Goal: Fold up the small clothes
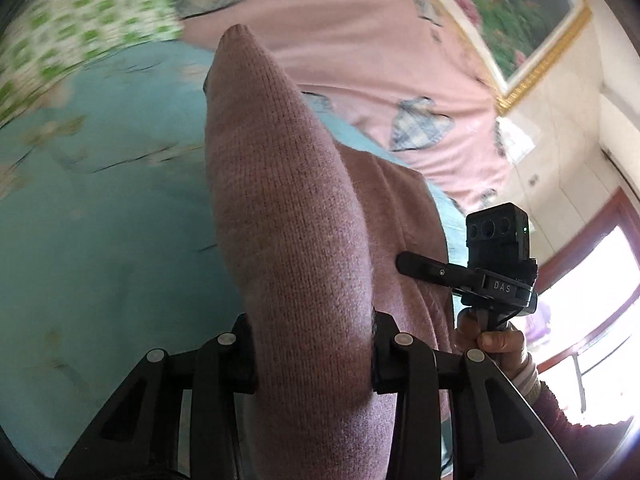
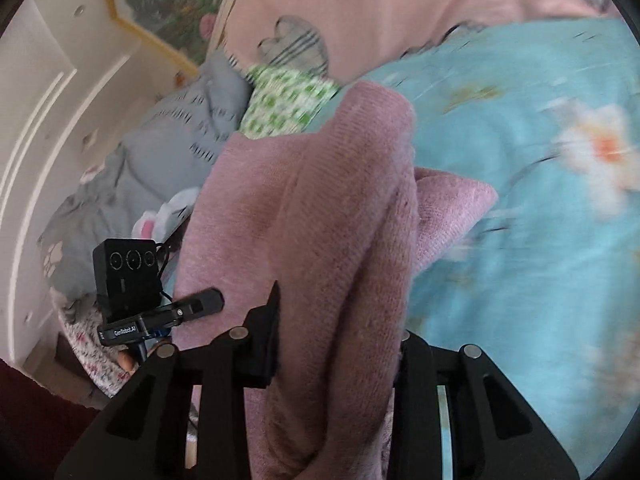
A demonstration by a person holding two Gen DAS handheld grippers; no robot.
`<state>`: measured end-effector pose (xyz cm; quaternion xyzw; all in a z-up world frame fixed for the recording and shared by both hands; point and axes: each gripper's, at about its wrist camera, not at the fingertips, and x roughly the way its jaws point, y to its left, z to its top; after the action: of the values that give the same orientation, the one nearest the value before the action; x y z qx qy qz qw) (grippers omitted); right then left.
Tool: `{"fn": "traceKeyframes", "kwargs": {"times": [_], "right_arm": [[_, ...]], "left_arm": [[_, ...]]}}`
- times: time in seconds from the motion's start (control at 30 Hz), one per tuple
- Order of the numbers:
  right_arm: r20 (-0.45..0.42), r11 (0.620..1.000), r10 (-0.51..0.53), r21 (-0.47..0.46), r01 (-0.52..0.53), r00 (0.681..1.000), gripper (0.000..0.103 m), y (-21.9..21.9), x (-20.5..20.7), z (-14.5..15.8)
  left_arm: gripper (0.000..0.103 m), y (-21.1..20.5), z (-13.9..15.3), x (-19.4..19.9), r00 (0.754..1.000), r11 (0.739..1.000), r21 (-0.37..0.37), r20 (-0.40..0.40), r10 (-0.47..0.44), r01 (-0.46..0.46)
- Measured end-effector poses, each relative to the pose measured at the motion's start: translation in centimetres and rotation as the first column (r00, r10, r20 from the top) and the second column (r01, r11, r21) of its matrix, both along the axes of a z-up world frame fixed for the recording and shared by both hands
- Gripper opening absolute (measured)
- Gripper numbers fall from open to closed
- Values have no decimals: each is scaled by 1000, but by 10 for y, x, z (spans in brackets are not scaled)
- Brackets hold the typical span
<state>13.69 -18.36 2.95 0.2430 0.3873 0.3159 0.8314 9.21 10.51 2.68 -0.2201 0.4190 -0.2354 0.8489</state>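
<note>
A dusty-pink knit garment hangs bunched between the fingers of my left gripper, which is shut on it above the blue floral bedsheet. In the right wrist view the same pink garment is pinched by my right gripper, which is shut on a thick fold. The right gripper also shows in the left wrist view, held by a hand close to the cloth's right edge. The left gripper shows in the right wrist view. A loose corner of the garment rests on the sheet.
A pink quilt with plaid hearts lies beyond. A green-patterned cloth and a grey garment lie on the bed. A framed picture hangs on the wall; a window is at the right.
</note>
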Motion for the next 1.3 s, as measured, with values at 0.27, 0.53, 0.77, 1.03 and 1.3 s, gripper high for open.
{"fn": "traceKeyframes", "kwargs": {"times": [0.27,0.53,0.77,1.03,1.3], "right_arm": [[-119,997,-67,-44,62,991,49,13,32,-50],[-13,960,-262,-108,259,965,61,-17,-12,-7],[68,968,-228,-92,234,971,53,-9,-49,16],[33,978,-168,-123,171,985,44,5,-23,9],[-5,985,-121,-124,119,993,44,7,-21,3]], "left_arm": [[62,33,-48,4,988,993,11,-99,122,-121],[64,24,-6,-36,986,961,221,2,170,-166],[64,5,18,-84,994,964,239,22,111,-113],[64,-79,27,-113,989,943,318,84,-125,92],[64,-75,32,-76,992,933,352,76,-100,67]]}}
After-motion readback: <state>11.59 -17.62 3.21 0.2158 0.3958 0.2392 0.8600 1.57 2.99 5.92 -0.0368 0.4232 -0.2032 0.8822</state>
